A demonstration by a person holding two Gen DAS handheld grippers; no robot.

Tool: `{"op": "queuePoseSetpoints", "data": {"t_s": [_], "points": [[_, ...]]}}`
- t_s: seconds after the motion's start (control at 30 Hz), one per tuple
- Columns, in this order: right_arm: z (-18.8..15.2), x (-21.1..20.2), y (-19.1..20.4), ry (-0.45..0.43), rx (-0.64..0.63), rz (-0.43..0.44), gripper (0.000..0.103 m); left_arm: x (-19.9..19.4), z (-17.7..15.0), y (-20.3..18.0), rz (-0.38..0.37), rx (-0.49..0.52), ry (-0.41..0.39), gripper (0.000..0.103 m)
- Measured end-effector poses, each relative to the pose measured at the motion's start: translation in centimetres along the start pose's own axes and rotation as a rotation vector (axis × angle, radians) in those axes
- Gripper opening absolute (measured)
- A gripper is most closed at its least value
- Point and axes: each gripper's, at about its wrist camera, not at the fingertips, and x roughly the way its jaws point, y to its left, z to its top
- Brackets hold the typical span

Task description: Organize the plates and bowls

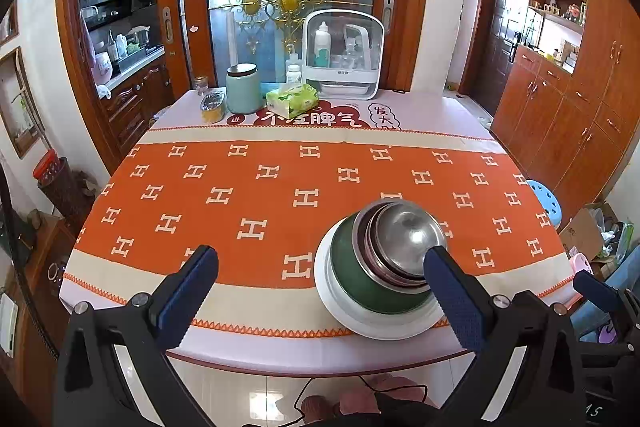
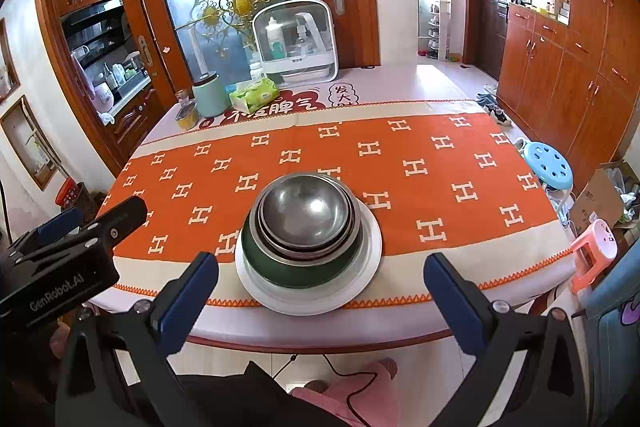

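Bowls (image 2: 306,223) are sitting nested on the white plate (image 2: 370,259), stacking seemingly finished, while both grippers (image 1: 320,291) (image 2: 320,291) are hanging spread apart, empty.

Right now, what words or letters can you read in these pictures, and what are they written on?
"GenRobot.AI": white letters on the black body of the left gripper.
"H": repeated cream letters across the orange patterned table runner.
"不发脾气": large white characters on the red patch of the pale printed tablecloth.
"发大": black characters in a white cloud shape; cut off below.
Labels on the bottles inside the white storage box: too small to read.
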Motion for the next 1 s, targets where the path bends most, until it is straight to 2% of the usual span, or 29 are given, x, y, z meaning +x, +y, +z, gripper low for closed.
{"op": "queuePoseSetpoints", "data": {"t_s": [1.0], "points": [[1.6,1.0,-1.7,0.006,-0.014,0.013,0.103,0.6,1.2,-1.4,0.011,-0.015,-0.012,0.102]]}}
